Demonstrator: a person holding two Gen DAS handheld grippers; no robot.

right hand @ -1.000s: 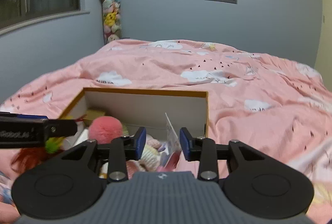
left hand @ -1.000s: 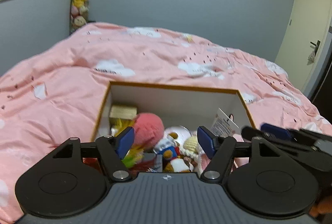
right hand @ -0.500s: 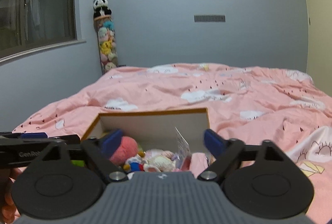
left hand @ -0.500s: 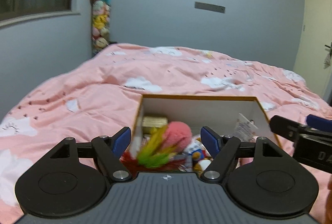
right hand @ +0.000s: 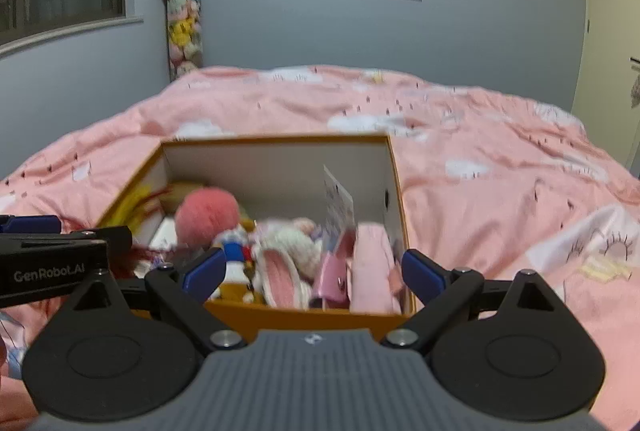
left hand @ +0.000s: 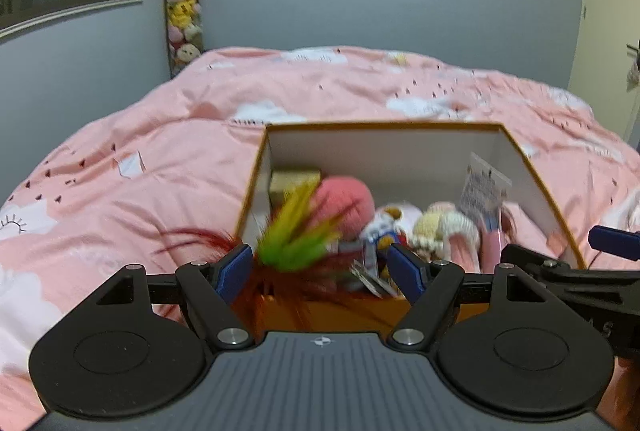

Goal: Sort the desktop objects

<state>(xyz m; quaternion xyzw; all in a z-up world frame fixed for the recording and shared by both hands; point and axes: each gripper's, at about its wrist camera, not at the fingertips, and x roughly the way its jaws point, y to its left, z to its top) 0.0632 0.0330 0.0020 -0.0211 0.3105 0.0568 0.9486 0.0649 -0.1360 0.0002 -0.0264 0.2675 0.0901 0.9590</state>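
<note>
An orange box with white inner walls (left hand: 384, 151) (right hand: 276, 159) sits on the pink bed. It holds a pink pompom (left hand: 344, 203) (right hand: 206, 213), small plush toys (right hand: 292, 243), a tagged card (right hand: 338, 207) and a pink item (right hand: 372, 271). A green, yellow and red feather toy (left hand: 298, 239) lies over the box's near left corner, between my left gripper's open fingers. My left gripper (left hand: 322, 267) is open at the box's near edge. My right gripper (right hand: 312, 271) is wide open and empty over the box's near edge.
The pink cloud-print duvet (left hand: 160, 159) surrounds the box. A tall column of plush toys topped by a panda (left hand: 182, 3) stands in the far corner. A window is at the left, a door (left hand: 608, 23) at the right.
Both grippers have dropped back toward the box after rising. The right gripper opened from nearly shut to wide. The feather toy now shows between the left fingers.
</note>
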